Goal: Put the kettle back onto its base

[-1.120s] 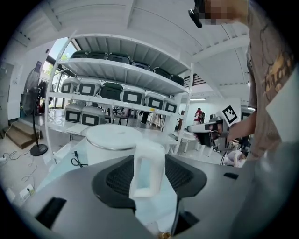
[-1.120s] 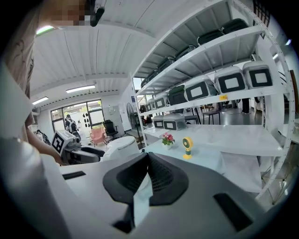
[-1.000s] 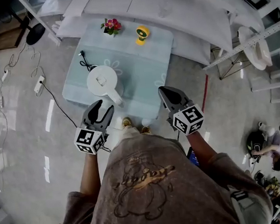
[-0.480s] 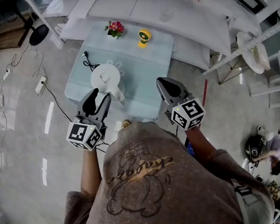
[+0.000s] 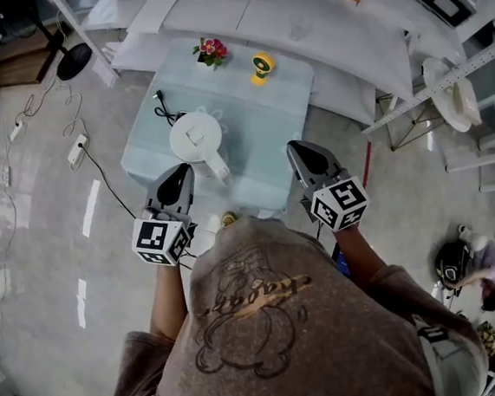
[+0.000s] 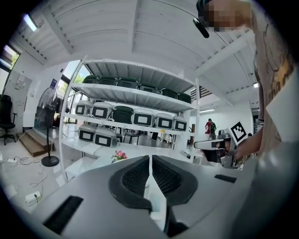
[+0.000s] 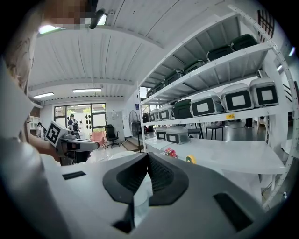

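The left tongs (image 5: 178,175) hang over the table's (image 5: 261,117) near edge towards its left corner; their jaws have just been closing and now stand clenched with nothing between them, as the left gripper view shows. Beyond them a black cord (image 5: 164,113) lies coiled by the table's left edge and runs in towards the kettle (image 5: 195,137), a white one that stands upright on the left half of the table, its handle (image 5: 218,165) pointing at the near edge. No separate base shows anywhere on the cloth, so the base probably sits hidden under the kettle, though I cannot tell for sure. Along the far edge stand a small pot of flowers (image 5: 212,50) and, right of it, a small yellow object (image 5: 260,62). The right tongs (image 5: 300,151) hover over the near edge towards the right corner, clenched too and empty, well apart from the kettle. Neither pair touches anything, so the task looks either finished or not yet started; if the kettle must be moved, the left tongs need to open, drop to the handle and clamp it before any lift
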